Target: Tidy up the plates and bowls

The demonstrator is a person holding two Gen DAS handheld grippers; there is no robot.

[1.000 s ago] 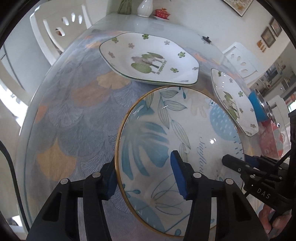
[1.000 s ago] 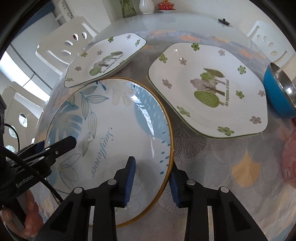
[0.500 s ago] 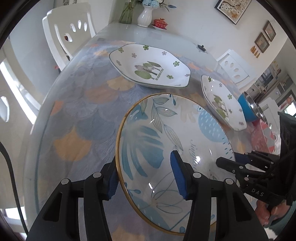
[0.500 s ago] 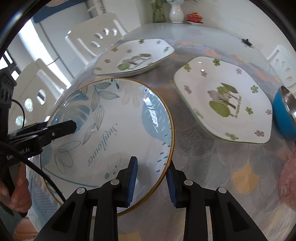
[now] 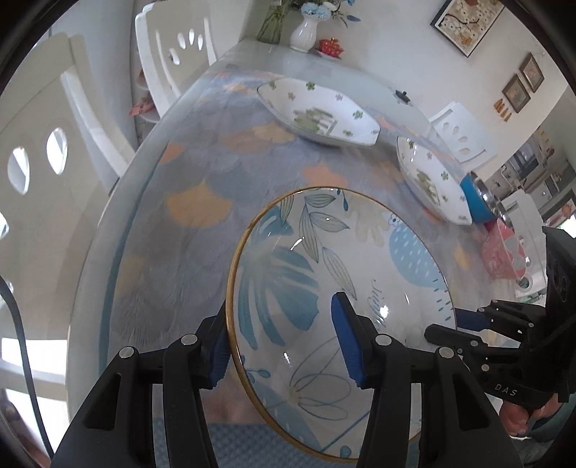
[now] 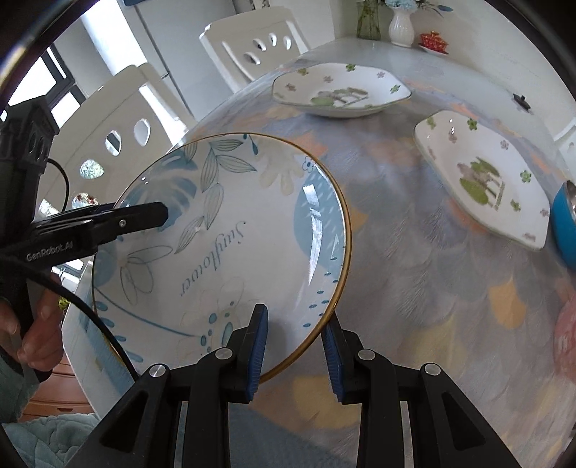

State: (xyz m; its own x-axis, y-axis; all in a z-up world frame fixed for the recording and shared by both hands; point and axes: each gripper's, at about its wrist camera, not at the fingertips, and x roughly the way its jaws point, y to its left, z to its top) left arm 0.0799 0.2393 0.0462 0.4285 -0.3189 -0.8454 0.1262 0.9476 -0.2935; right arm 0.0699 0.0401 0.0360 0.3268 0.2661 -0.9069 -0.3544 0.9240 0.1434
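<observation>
Left wrist view: left gripper (image 5: 284,342) clenched on the near-left rim of the round leaf-patterned plate (image 5: 324,273), one blue pad under the gold edge, the other pressed on the inner face; plate held tilted above the patterned tablecloth (image 5: 187,230), partly past the table's near edge; right gripper (image 5: 453,325) enters from the right, clamped on the plate's opposite rim; fingers of a hand (image 5: 518,414) show beneath it; farther back two white flowered plates, one (image 5: 320,111) toward the far middle, the other (image 5: 432,180) to the right, apart from each other; blue bowl (image 5: 477,201) just beside the right one; white vase (image 5: 302,32) at the far end. Right wrist view: right gripper (image 6: 293,345) grasping the plate's (image 6: 230,244) near-right rim, gold edge between its pads; left gripper (image 6: 158,216) comes from the left, its upper finger lying on the plate's inner face; a hand (image 6: 36,327) grips its handle; both flowered plates (image 6: 342,93) (image 6: 482,176) rest on the cloth beyond; white chairs (image 6: 252,46) at the table's left.
</observation>
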